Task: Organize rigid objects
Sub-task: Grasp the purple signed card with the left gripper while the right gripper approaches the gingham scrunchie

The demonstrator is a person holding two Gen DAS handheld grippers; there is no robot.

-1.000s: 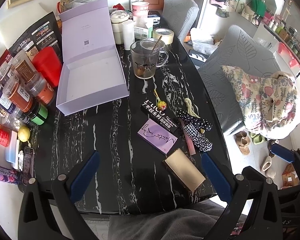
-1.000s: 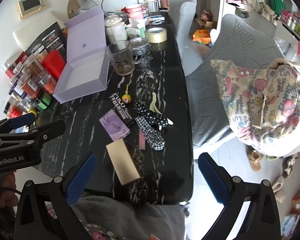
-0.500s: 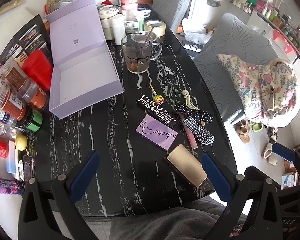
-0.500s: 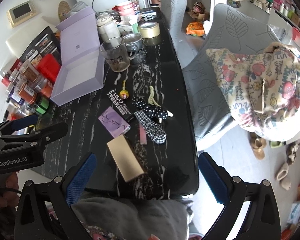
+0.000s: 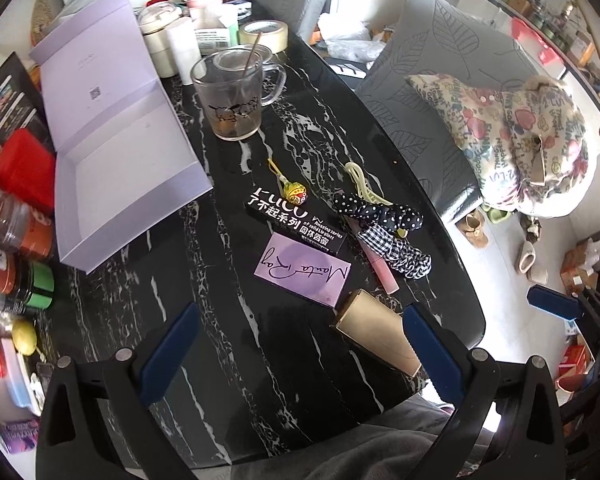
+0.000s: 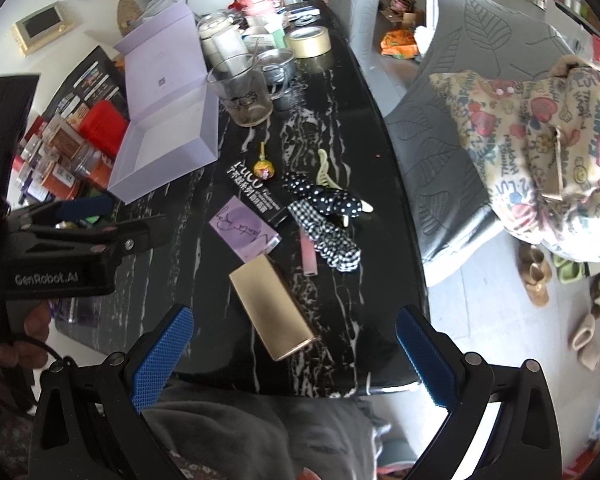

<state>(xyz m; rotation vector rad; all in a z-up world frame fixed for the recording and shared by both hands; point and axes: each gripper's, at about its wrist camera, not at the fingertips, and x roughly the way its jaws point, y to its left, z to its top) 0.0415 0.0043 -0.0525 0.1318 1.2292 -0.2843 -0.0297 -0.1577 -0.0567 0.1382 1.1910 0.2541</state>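
Open lilac box (image 5: 112,168) sits toward the tabletop's (image 5: 228,360) left edge, lid up, long axis running near-to-far. Right of it: black lip-gloss box (image 5: 296,220), lilac card box (image 5: 302,270), gold case (image 5: 374,332) by the near edge, each lying diagonally, long axes slanting toward the near right corner. Scrunchies (image 5: 384,228), pink tube (image 5: 376,262) and clip near the right edge. Versus a second ago, both cameras are closer and lower; objects unmoved. Left gripper (image 5: 296,350) hovers above the near edge, jaws wide, empty. Right gripper (image 6: 294,344) likewise wide, empty, over the gold case's near end.
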